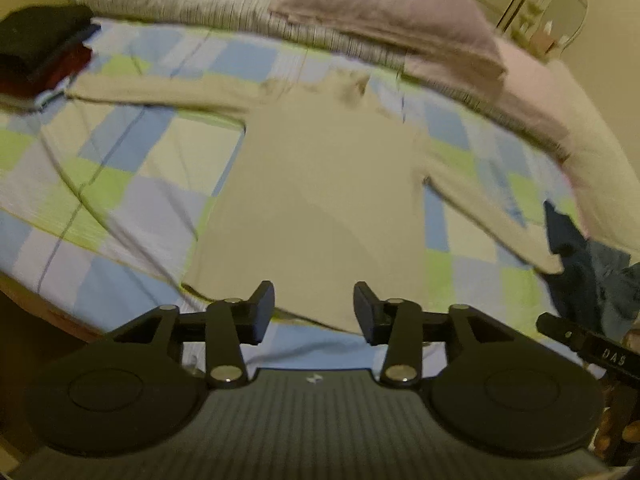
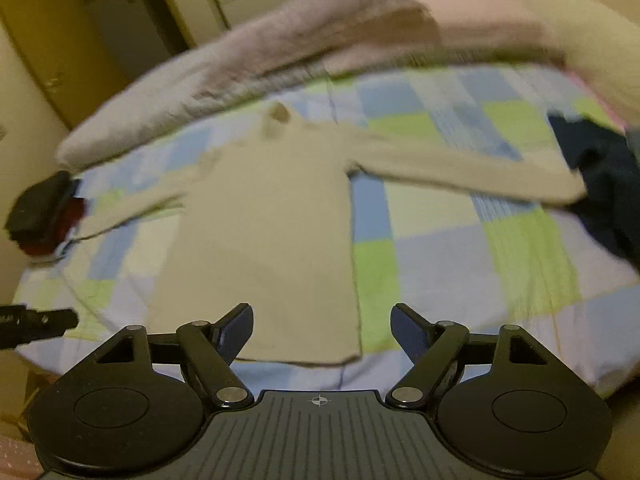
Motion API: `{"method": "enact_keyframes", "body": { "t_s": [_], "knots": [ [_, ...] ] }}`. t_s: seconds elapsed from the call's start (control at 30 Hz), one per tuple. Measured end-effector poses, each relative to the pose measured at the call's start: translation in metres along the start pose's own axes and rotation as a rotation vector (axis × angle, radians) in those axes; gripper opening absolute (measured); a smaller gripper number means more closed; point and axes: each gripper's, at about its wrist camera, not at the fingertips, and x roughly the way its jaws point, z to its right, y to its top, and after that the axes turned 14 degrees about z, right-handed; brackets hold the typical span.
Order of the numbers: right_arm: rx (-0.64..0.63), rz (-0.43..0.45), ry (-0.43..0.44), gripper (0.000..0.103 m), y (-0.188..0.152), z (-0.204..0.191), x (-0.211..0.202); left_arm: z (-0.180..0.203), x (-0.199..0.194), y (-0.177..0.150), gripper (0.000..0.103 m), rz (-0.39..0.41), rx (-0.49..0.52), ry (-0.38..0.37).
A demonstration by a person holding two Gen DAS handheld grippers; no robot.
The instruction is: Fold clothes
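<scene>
A: Checked bedsheet (image 1: pixel 120 184) underneath, pastel blue, green and cream squares. Rolled blankets (image 1: pixel 248 4) along the far edge, ribbed grey and fuzzy mauve.

B: And the sweater (image 1: pixel 320 184)?

A: Spread flat mid-bed, cream, collar away, hem at the near edge, both sleeves stretched out sideways. Looks like a soft, light knit; likely to sag and stretch when lifted, no risk of breaking.

B: Best hold?

A: Probably a sleeve cuff or shoulder seam, pinching both layers so nothing slips. Hem corners as an alternative.

B: Other cloth around?

A: Dark stack (image 1: pixel 36 52) at the left sleeve end, seemingly folded, black over red. Navy heap (image 2: pixel 600 176), crumpled, touching the right cuff.

B: Tongs?

A: Left gripper (image 1: pixel 314 312) wide open, nothing held, hovering by the hem. Right gripper (image 2: pixel 322 332) equally spread, empty, near the hem's right corner. Hard black fingers, flat pads. Blurred throughout, so weave detail impossible to confirm.
</scene>
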Motion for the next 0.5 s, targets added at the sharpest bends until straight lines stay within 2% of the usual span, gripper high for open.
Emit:
{"method": "enact_keyframes", "body": {
  "t_s": [0.1, 0.27, 0.5],
  "knots": [
    [-0.037, 0.014, 0.01, 0.079, 0.005, -0.013, -0.019, 0.009, -0.025, 0.0, 0.044, 0.014, -0.005, 0.018],
    [-0.08, -0.035, 0.022, 0.079, -0.004, -0.031, -0.041, 0.016, -0.051, -0.005, 0.044, 0.013, 0.023, 0.062],
    [-0.117, -0.047, -0.003, 0.079, -0.005, -0.042, -0.059, 0.027, -0.066, 0.0, 0.047, 0.009, 0.057, 0.071]
  ]
}}
